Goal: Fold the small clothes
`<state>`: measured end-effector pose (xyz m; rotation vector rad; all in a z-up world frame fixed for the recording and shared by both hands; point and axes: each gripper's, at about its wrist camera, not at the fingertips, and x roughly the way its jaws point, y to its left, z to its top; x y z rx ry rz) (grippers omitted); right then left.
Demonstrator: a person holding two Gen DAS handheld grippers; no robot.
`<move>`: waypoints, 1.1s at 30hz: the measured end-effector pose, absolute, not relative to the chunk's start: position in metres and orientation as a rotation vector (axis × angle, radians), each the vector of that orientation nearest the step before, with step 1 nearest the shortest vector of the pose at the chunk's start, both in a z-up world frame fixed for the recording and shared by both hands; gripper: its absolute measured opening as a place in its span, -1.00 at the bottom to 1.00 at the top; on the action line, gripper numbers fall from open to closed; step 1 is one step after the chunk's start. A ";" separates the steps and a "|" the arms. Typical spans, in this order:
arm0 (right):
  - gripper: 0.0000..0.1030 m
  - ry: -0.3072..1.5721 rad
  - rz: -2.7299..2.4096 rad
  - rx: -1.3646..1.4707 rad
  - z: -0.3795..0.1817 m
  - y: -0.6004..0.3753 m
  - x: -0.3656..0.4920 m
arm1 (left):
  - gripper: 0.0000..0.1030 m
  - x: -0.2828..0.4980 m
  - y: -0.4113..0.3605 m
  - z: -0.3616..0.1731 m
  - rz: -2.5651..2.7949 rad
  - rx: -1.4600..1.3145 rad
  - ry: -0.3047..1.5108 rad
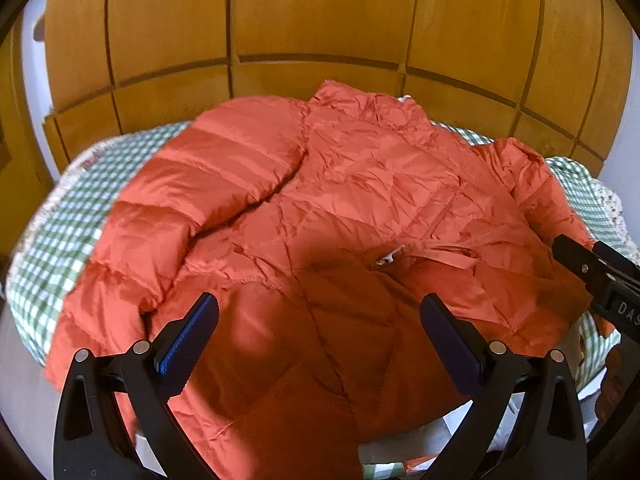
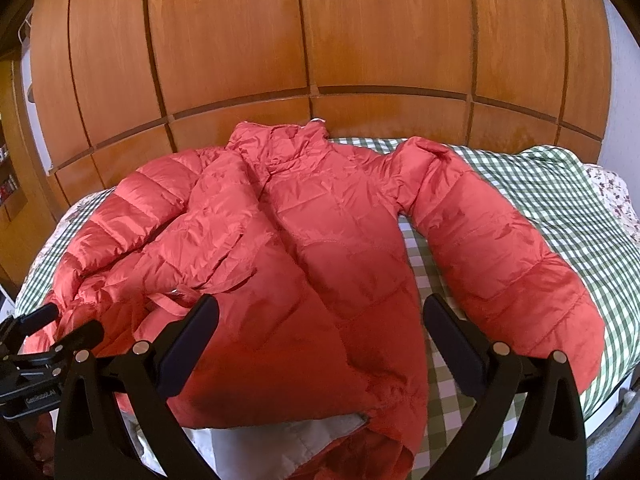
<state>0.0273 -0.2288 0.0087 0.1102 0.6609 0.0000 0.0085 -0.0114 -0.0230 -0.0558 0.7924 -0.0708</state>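
An orange-red puffer jacket (image 1: 360,200) lies front up on a green-and-white checked cloth (image 1: 60,240), collar far, hem near me. One sleeve (image 1: 200,188) lies folded against the body. The other sleeve (image 2: 500,248) stretches out to the right over the checked cloth (image 2: 532,184). A zipper pull (image 1: 386,258) shows near the middle, and white lining (image 2: 288,440) peeks out at the hem. My left gripper (image 1: 320,316) hovers open above the lower left front. My right gripper (image 2: 320,316) hovers open above the jacket (image 2: 320,240) at its lower right edge. Neither holds anything. Each view catches the other tool at its edge: the right gripper (image 1: 580,246) and the left gripper (image 2: 66,320).
Wooden wardrobe doors (image 2: 320,40) stand close behind the far edge of the bed. Floral bedding (image 2: 616,188) shows beyond the checked cloth at the right. A shelf (image 2: 8,184) is at the far left.
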 end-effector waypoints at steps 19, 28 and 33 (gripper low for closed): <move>0.97 0.823 -0.528 0.063 -0.047 -0.376 0.068 | 0.94 0.021 0.010 -0.035 -0.064 -0.068 0.828; 0.96 0.801 -0.568 0.037 -0.073 -0.444 0.084 | 0.94 0.024 0.020 -0.040 -0.052 -0.086 0.823; 0.96 0.809 -0.661 0.028 -0.072 -0.501 0.103 | 0.94 0.028 0.027 -0.043 -0.053 -0.098 0.830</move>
